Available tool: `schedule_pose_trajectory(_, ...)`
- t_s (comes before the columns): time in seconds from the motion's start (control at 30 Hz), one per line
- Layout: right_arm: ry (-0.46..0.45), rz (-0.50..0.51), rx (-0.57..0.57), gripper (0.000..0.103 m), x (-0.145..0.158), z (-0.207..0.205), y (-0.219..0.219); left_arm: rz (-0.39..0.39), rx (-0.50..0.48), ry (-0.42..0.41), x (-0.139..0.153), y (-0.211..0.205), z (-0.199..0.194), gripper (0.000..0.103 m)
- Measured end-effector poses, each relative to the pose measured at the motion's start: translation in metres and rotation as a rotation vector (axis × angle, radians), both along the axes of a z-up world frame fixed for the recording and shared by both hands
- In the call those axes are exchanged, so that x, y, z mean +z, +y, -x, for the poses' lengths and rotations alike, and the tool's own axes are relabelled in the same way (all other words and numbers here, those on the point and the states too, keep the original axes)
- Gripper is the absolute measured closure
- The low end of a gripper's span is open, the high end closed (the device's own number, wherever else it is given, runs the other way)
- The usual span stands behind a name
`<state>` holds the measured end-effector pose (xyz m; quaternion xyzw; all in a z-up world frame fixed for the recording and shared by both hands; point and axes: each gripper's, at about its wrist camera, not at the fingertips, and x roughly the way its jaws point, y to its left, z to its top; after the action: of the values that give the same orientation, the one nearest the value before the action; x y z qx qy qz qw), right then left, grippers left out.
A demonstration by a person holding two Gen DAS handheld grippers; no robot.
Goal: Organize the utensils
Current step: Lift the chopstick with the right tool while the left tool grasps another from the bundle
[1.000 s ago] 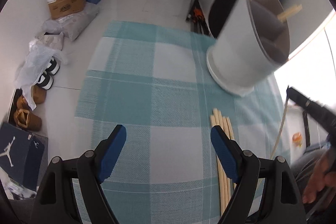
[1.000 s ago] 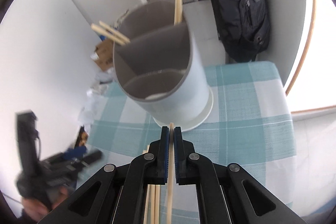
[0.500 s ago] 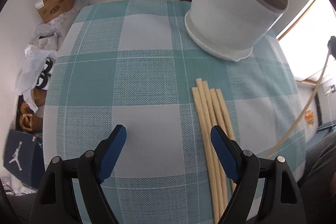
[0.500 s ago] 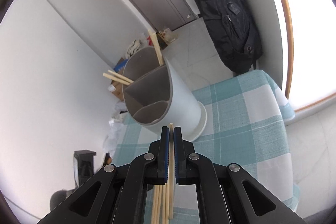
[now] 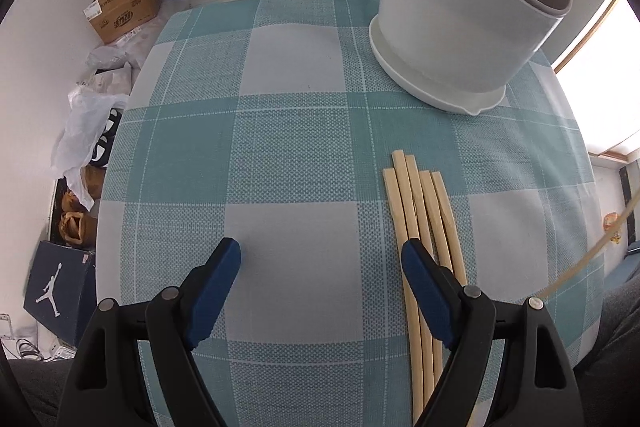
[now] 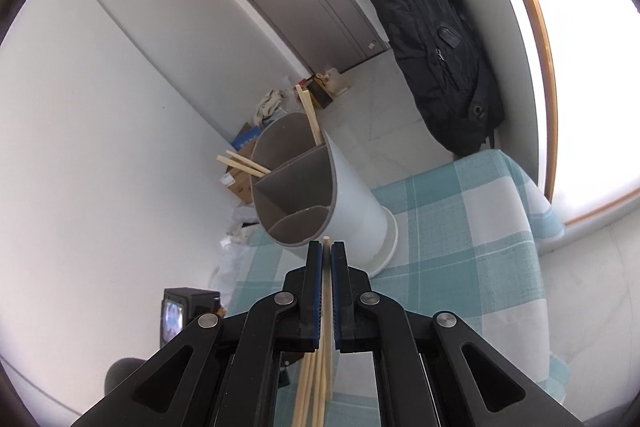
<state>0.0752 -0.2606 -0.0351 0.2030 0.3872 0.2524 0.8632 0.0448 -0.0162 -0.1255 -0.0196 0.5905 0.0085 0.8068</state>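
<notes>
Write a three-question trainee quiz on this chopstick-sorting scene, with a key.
1. True or false: the left gripper is shut on a chopstick.
2. What does the right gripper hold? A) a metal spoon B) a pale wooden chopstick C) nothing
3. Fill in: the loose wooden chopsticks lie side by side on the teal and white checked ____, apart from the white divided utensil holder.

Key:
1. False; it is open above the cloth, its right finger over the bundle.
2. B
3. tablecloth

Bright window glare, fisheye-warped edges
</notes>
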Motion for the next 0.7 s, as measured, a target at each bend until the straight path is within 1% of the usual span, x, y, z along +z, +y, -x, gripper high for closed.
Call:
schedule_pose_trajectory(0.17,-0.012,-0.004,-0.005,0.100,0.003,0.000,-0.005,-0.017,0.022,0.031,-0.003,0.002,-0.007,0.023)
schedule_pose_trajectory(0.27,0.005,-0.013,-0.013,0.100,0.001,-0.001,-0.009,-0.038,0.000,0.047,-0.003,-0.001,-0.012,0.023)
schedule_pose_trajectory(0.43,0.017,-0.047,-0.030,0.100,0.002,-0.002,-0.018,-0.050,0.009,0.085,-0.006,-0.003,-0.021,0.023)
schedule_pose_trajectory(0.47,0.014,-0.053,-0.029,0.100,0.003,-0.002,-0.019,-0.070,0.004,0.101,-0.009,-0.005,-0.023,0.021)
schedule_pose_trajectory(0.5,0.008,-0.053,-0.029,0.099,0.005,-0.001,-0.020,-0.078,0.004,0.091,-0.008,-0.005,-0.024,0.021)
schedule_pose_trajectory(0.57,-0.004,-0.054,-0.027,0.100,0.007,0.001,-0.020,-0.087,-0.005,0.097,-0.008,-0.006,-0.026,0.022)
schedule_pose_trajectory(0.67,-0.016,-0.056,-0.022,0.099,0.010,0.004,-0.022,-0.084,-0.011,0.088,-0.008,-0.004,-0.027,0.024)
schedule_pose_trajectory(0.7,-0.016,-0.057,-0.021,0.099,0.010,0.004,-0.022,-0.073,-0.013,0.081,-0.007,-0.003,-0.027,0.031)
